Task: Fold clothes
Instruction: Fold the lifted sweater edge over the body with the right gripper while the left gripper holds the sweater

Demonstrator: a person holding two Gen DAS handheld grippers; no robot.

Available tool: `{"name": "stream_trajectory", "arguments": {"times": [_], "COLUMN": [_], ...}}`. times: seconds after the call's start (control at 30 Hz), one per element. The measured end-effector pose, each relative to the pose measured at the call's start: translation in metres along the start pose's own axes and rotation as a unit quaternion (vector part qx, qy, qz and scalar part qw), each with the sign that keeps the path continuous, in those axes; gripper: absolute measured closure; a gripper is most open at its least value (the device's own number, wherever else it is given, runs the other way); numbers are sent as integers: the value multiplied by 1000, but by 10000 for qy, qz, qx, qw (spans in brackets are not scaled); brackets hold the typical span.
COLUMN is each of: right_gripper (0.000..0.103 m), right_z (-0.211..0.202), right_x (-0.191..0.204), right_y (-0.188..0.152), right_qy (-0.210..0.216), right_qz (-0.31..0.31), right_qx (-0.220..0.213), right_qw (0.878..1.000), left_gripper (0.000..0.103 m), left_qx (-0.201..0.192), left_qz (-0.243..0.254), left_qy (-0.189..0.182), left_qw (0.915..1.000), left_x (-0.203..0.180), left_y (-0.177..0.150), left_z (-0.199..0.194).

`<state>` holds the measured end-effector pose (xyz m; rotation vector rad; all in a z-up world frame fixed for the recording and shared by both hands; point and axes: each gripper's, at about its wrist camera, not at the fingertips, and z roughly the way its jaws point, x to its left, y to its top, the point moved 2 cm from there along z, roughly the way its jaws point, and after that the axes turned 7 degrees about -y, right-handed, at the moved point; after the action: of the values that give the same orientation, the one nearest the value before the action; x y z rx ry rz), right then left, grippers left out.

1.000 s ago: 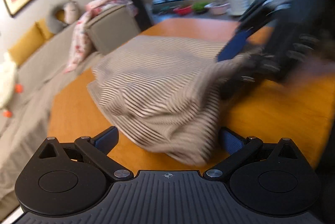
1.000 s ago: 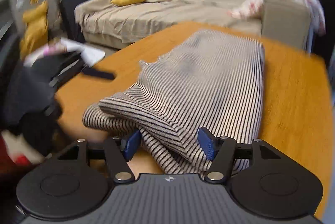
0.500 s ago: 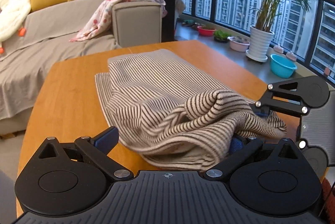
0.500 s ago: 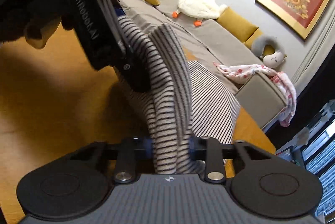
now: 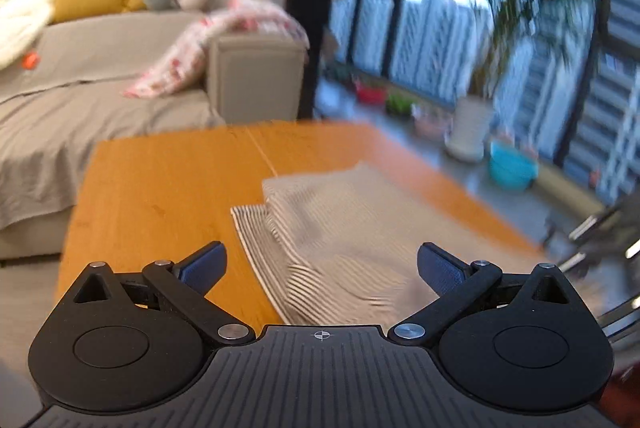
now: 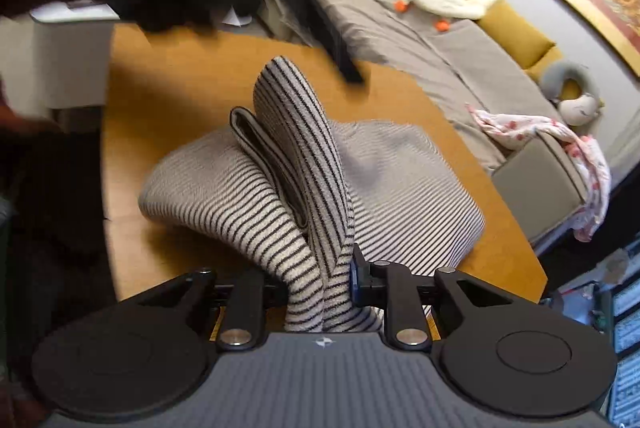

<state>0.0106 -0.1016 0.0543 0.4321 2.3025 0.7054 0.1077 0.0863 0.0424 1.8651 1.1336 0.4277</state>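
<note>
A: Where was the garment, and what had hold of it?

B: The striped sweater lay on the orange wooden desk, partly folded. My right hand-held gripper had just been closing, and its jaws stood narrow, pinching a bunched fold of the knit. That fold rose from the jaws in a tall loop above the rest of the cloth, which rested on the desk.

A: And the left one?

B: My left hand-held gripper stood wide with nothing between its fingers. It hung above the near edge of the sweater, not touching it. That view was blurred, so I could not make out fine detail.

A: Which step did that put you at?

B: I judged it the middle of a fold: one end gathered and raised, not yet laid over. A grey sofa sat beyond the desk, well apart.

A: What did the next move call for?

B: Probably carrying the raised end across the flat part and lowering it squarely, with the left hand-held gripper steadying or taking a second corner so the layers would not slide.
</note>
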Motion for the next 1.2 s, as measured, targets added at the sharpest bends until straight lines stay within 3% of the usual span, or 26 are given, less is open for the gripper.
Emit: {"name": "stream_trajectory", "arguments": {"times": [0.07, 0.17, 0.27, 0.4, 0.53, 0.63, 0.73, 0.8, 0.93, 1.0, 1.07, 1.13, 1.2], "right_gripper": [83, 82, 81, 80, 75, 73, 73, 73, 71, 61, 26, 15, 14], "right_z": [-20, -30, 4, 69, 141, 147, 147, 144, 137, 130, 113, 93, 80], "right_x": [-19, -55, -84, -117, -115, -113, -109, -108, -101, -102, -113, -133, -147], "right_y": [14, 33, 42, 45, 41, 40, 38, 34, 33, 34, 35, 31, 17], "right_qy": [230, 493, 767, 1011, 1123, 1214, 1223, 1181, 967, 820, 621, 497, 449], "right_qz": [90, 67, 101, 436, 373, 457, 460, 427, 342, 305, 554, 1143, 1710], "right_qx": [-66, -76, 23, 245, 527, 330, 239, 160, 38, 5, -209, -427, -479], "right_qw": [9997, 9987, 9970, 9936, 9916, 9910, 9911, 9920, 9947, 9962, 9963, 9913, 9831], "left_gripper": [0, 1, 2, 2, 2, 2, 0, 0, 0, 0, 0, 0, 0], "left_qx": [215, 433, 718, 854, 803, 585, 95, -193, -59, 211, 519, 671, 700], "left_qz": [108, 54, 307, 30, -58, -160, -351, -223, 475, 875, 897, 721, 529], "left_qy": [-21, -442, -585, -912, -875, -711, -862, -1042, -1167, -897, -719, -718, -648], "left_qw": [9997, 9981, 9952, 9922, 9929, 9956, 9956, 9941, 9920, 9919, 9920, 9925, 9940], "left_x": [12, 27, 30, 41, 50, 58, 61, 54, 28, 19, 28, 39, 50], "left_y": [3, 1, -8, -23, -22, -14, 5, 19, 42, 43, 46, 43, 40], "left_z": [25, 41, 50, 43, 22, -2, -30, -41, -17, 9, 40, 57, 64]}}
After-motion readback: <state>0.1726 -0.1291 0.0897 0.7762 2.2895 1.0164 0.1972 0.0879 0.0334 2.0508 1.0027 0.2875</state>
